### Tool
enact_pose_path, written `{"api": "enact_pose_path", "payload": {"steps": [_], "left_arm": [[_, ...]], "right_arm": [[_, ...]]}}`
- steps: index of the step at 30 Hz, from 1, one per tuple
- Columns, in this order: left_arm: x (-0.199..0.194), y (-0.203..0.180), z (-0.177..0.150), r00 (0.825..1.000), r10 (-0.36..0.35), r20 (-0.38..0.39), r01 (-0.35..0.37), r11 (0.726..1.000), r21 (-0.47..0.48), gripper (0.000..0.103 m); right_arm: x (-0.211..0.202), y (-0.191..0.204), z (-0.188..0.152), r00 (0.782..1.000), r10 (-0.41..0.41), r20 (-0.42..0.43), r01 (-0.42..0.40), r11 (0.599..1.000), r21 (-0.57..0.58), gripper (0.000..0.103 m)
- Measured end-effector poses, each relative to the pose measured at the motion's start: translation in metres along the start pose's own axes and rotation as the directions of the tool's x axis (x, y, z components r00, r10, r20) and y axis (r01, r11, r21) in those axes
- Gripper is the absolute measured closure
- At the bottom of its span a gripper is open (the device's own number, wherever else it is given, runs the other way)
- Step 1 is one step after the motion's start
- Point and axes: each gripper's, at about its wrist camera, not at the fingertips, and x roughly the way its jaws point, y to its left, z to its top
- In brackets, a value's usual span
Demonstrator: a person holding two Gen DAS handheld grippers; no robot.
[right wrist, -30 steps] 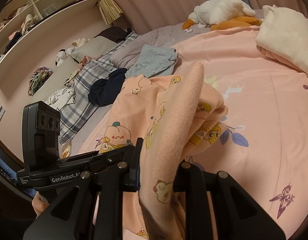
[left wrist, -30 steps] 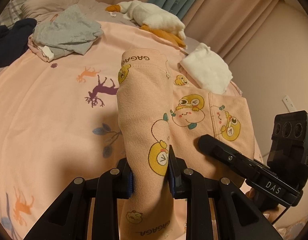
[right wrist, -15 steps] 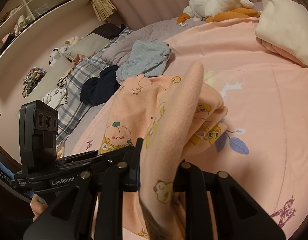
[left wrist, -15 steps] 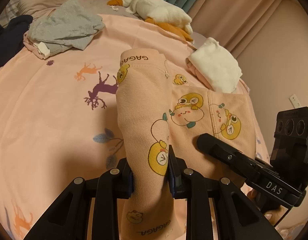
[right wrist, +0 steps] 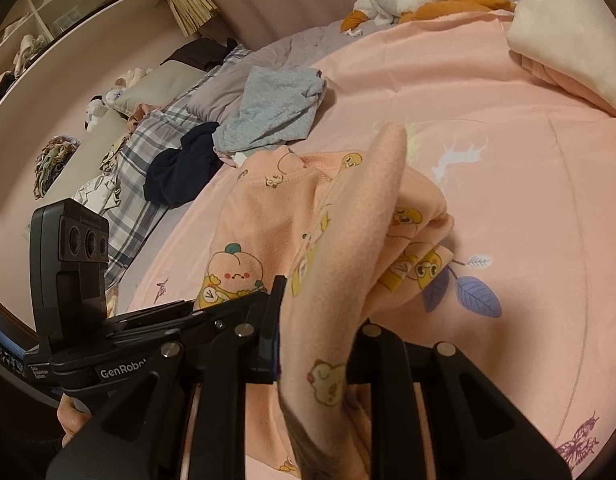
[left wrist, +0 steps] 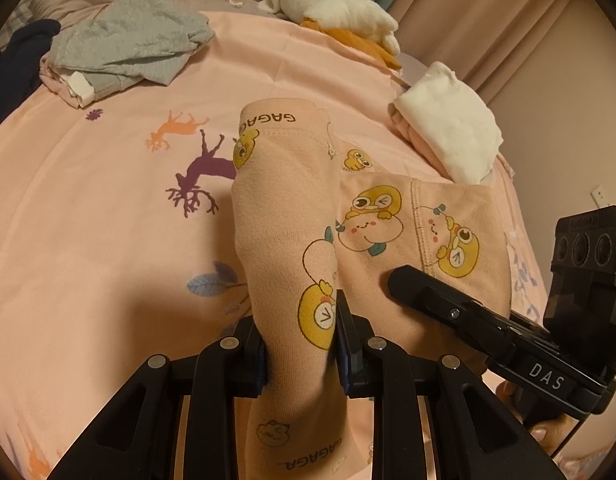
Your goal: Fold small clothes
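Both wrist cameras looking down along own tongs, close over pink bedsheet (left wrist: pixel 108 220); sharing grey garment (right wrist: pixel 276 108), each other's tongs.

Printed garment (left wrist: pixel 292 216) on the bedspread (left wrist: pixel 108 216), grey clothes (left wrist: pixel 128 40) behind-left, folded pile (left wrist: pixel 447 136) behind-right.

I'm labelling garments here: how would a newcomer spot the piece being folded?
Start from the pink bedspread with deer prints. Near its middle, in front of the grey garment and left of the folded white stack, lies the peach garment. It alone carries yellow cartoon ducks and GAGAGA lettering, and both the left gripper and right gripper pinch it.
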Motion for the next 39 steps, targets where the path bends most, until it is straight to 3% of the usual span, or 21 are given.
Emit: {"api": "enact_pose_path", "payload": {"steps": [39], "left_arm": [[0.024,0.001,0.001,0.997,0.050,-0.057,-0.051,0.998,-0.021,0.079]], "right_arm": [[0.032,-0.022,0.000,0.997,-0.036,-0.064,0.038,0.999,0.025,0.082]]}}
